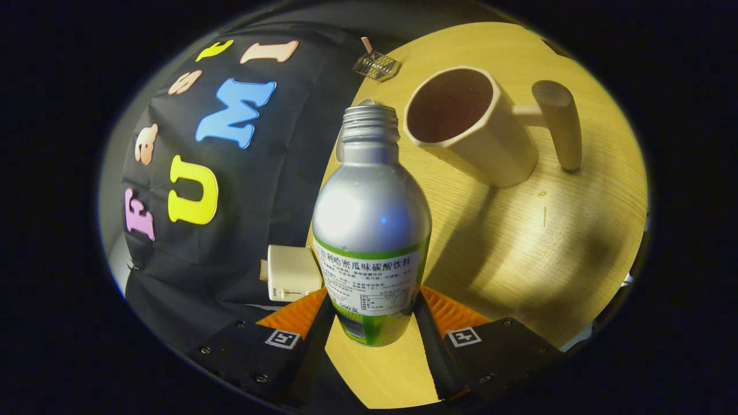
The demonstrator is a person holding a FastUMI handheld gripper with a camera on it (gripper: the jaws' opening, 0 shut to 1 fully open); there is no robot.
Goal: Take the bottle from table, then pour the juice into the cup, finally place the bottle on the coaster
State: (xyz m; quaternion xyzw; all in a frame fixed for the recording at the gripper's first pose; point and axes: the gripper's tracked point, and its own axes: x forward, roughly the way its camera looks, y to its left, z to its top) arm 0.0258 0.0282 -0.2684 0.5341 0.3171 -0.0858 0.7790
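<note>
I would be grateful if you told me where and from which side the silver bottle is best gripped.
Grip the bottle on its straight lower body, at the labelled band, coming in level from the side so one pad lands on each flank. The shoulder above tapers to a narrow threaded neck, which would likely slip. The gripper already sits this way, its jaws closed against the label's two sides, the open mouth pointing towards the cup.

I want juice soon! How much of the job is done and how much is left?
Done: the bottle is picked up, with the gripper shut on its lower body and its cap off. In hand: it is tilted, mouth towards the cup. Whether juice has been poured cannot be told. Left: pouring if not done, then setting the bottle on the coaster.
</note>
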